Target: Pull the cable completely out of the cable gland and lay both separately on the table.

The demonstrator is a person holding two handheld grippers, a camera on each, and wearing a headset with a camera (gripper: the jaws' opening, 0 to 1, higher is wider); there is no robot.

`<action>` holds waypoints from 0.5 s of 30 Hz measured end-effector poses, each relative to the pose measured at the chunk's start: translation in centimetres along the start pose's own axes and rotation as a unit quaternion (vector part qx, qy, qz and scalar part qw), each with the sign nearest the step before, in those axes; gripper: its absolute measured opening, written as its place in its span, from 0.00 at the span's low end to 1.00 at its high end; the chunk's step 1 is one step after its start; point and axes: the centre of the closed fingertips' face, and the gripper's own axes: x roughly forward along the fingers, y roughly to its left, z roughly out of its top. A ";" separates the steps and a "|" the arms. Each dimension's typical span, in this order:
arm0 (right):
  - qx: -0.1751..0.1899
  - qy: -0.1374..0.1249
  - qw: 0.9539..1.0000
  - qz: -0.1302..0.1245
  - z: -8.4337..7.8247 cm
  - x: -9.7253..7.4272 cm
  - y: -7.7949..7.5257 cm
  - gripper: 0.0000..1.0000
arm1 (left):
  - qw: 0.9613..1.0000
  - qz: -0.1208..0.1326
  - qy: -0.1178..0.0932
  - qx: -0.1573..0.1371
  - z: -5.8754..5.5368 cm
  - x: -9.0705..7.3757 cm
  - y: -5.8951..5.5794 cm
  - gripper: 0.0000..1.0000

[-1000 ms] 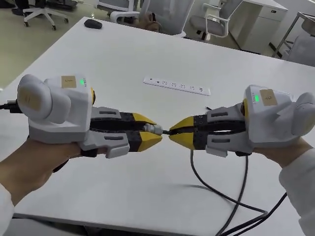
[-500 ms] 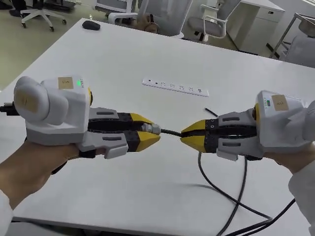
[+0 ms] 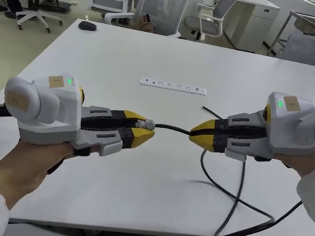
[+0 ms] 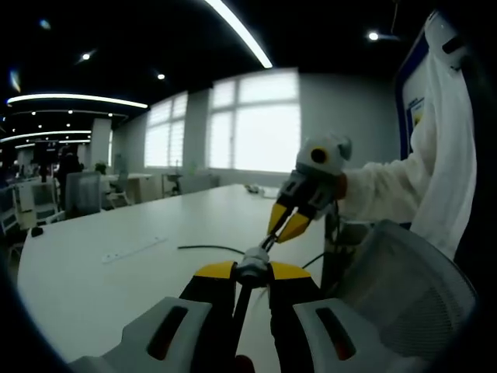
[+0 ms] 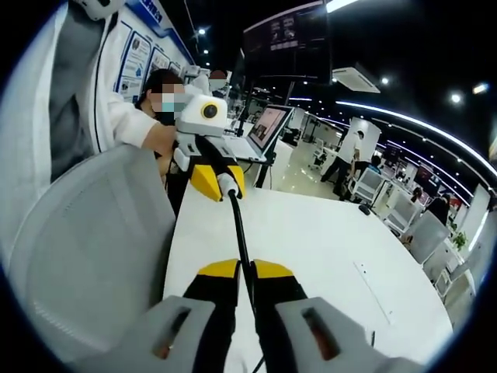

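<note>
A large white table (image 3: 123,59) stands in a bright open office, with office chairs (image 3: 209,22) beyond its far edge. A white power strip (image 3: 172,87) lies flat near the table's middle, and a dark computer mouse (image 3: 87,25) sits at the far left corner.

Two hand-held tongs with yellow tips are raised above the near part of the table, pointing at each other with a gap between them. The left gripper (image 3: 147,132) is on the left, its jaws closed narrow around the small grey cable gland (image 3: 146,125), which sticks out at the tips. The right gripper (image 3: 193,136) is on the right, its jaws pinched tight on the black cable (image 3: 172,128).

The cable spans the gap from the gland to the right gripper's tips in a slight curve, so it is still seated in the gland. Past the right gripper it drops to the table and trails off toward the near right edge.

In the left gripper view, the gland sits between the yellow tips with the right gripper facing it. In the right gripper view, the cable runs straight ahead to the left gripper.
</note>
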 end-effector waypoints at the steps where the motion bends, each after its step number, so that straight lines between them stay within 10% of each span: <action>1: 0.001 -0.001 1.000 -0.003 -0.1 -0.1 -0.1 0.05 | 1.000 0.000 -0.001 -0.001 0.0 0.0 0.0 0.17; 15: 0.012 -0.003 1.000 -0.007 -0.5 0.0 -0.3 0.05 | 1.000 -0.003 -0.008 -0.002 0.3 0.1 -0.1 0.17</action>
